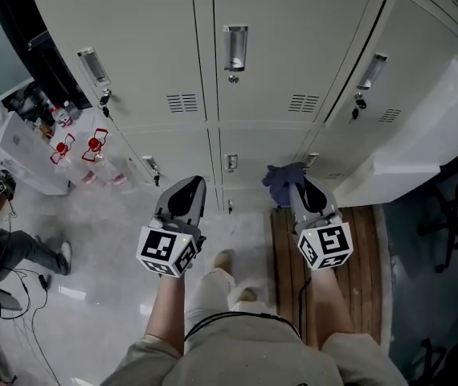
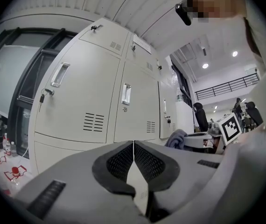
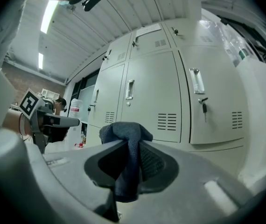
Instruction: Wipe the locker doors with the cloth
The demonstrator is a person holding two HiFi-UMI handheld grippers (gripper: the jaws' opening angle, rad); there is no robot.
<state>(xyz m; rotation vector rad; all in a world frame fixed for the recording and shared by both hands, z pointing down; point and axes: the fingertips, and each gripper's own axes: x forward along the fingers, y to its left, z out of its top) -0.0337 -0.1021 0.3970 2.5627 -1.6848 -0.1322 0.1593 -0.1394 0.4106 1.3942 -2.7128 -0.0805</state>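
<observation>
A bank of pale grey locker doors (image 1: 285, 47) faces me, each with a metal handle, a lock and vent slots. My right gripper (image 1: 300, 185) is shut on a dark blue cloth (image 1: 281, 179), which bunches out past the jaw tips and hangs down between them (image 3: 127, 146). The cloth is held a short way in front of the lower lockers, apart from the doors. My left gripper (image 1: 182, 190) is shut with nothing in it, its jaws meeting in a thin line (image 2: 133, 146), and it points at the lockers (image 2: 95, 97).
Water bottles with red caps (image 1: 94, 147) stand on the floor at the left by a white box. A wooden board (image 1: 365, 256) lies on the floor to the right. A white panel (image 1: 430, 135) leans at the right. A seated person's leg (image 1: 20, 248) shows at far left.
</observation>
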